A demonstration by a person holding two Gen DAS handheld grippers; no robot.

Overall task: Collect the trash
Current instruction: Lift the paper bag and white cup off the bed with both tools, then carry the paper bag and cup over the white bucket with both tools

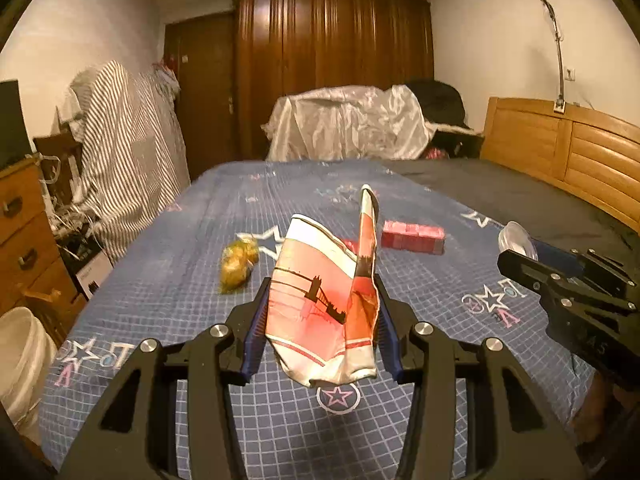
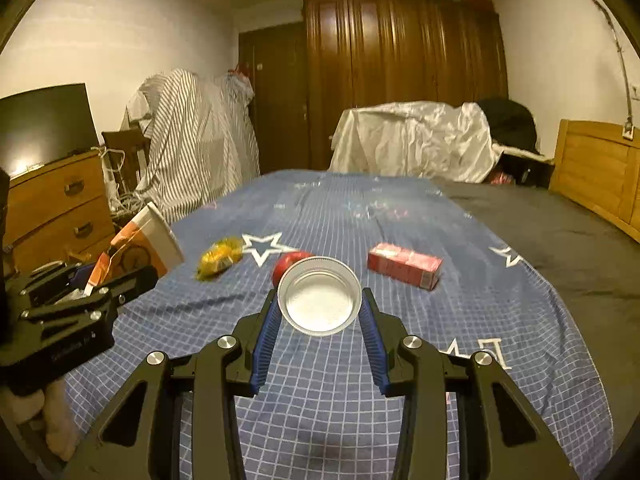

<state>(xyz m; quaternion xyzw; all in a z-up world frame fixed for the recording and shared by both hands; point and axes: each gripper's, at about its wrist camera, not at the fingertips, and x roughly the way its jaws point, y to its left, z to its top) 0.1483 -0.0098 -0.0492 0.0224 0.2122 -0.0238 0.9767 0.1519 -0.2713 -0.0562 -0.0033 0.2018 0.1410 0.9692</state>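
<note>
Both grippers loaded over the bed!
Left gripper clamps a crushed paper cup mid-frame; right gripper pinches a foil dish. Beyond lie a yellow wrapper and red box on the blue bedspread.

Bed, blue checked sheet; yellow wrapper, pink carton, apparently apple.

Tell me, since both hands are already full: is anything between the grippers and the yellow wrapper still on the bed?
Nothing visible lies in the way. The yellow wrapper sits on open bedspread. But the left hand-held gripper holds a paper cup and the right hand-held gripper holds a foil cup.
</note>
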